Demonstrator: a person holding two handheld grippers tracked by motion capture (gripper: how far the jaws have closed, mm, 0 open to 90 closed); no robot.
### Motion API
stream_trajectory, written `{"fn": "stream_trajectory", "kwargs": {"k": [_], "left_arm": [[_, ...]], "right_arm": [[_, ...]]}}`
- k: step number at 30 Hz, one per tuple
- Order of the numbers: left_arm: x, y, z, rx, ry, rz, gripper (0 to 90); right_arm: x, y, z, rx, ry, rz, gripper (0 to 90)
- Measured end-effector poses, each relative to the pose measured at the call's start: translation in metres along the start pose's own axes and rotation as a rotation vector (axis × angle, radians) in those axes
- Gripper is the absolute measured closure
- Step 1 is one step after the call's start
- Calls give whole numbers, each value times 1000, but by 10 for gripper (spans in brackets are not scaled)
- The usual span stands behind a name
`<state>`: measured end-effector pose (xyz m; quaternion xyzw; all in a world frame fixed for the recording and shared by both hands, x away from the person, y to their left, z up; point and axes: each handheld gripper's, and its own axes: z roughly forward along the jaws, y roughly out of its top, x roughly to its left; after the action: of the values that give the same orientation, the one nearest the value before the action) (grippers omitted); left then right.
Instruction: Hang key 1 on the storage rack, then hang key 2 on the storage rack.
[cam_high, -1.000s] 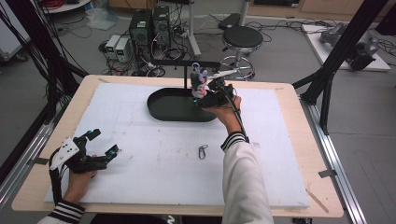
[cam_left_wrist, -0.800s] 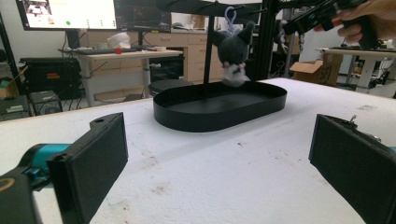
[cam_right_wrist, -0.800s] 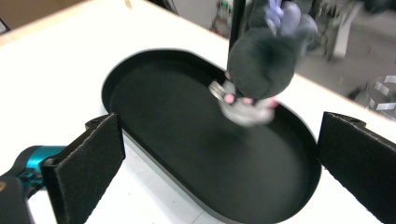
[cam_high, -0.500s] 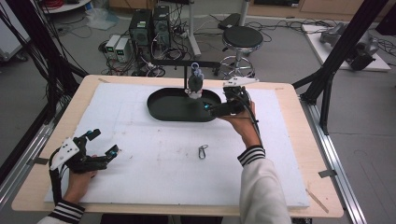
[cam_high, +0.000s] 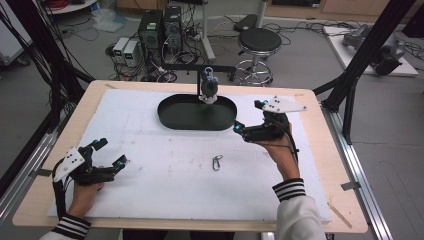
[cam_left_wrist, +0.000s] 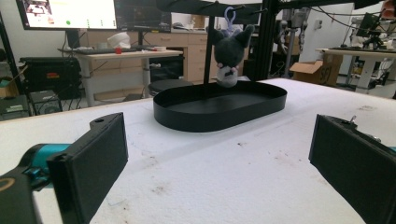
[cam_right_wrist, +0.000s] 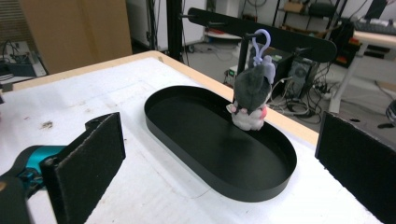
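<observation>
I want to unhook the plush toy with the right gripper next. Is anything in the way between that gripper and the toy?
Nothing visible blocks it. The right gripper, jaws open, sits beside the black tray; the plush toy hangs by its purple clip from the black bar above the tray's far side, with only open tray between.

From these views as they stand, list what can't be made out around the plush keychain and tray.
- Plush keychain: face turned away in the right gripper view.
- Metal clip: too small in the high view to identify.
- Tray: floor behind the plush hidden in the high view.
</observation>
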<state>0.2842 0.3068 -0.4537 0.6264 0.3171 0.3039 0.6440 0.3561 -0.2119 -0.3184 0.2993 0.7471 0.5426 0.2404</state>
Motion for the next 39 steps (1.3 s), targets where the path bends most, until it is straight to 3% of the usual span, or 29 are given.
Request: {"fn": "stream_trajectory", "kwargs": {"k": [8, 13, 15, 39], "left_arm": [[-1, 0, 0, 2, -1, 12, 49], [0, 0, 0, 3, 2, 8, 49], [0, 0, 0, 4, 2, 8, 49], [-1, 0, 1, 8, 3, 17, 49]], "right_arm": [[6, -20, -21, -46, 14, 0, 7], [7, -34, -28, -48, 21, 7, 7], [8, -39, -29, -25, 17, 9, 7], [9, -47, -43, -52, 52, 5, 7]]}}
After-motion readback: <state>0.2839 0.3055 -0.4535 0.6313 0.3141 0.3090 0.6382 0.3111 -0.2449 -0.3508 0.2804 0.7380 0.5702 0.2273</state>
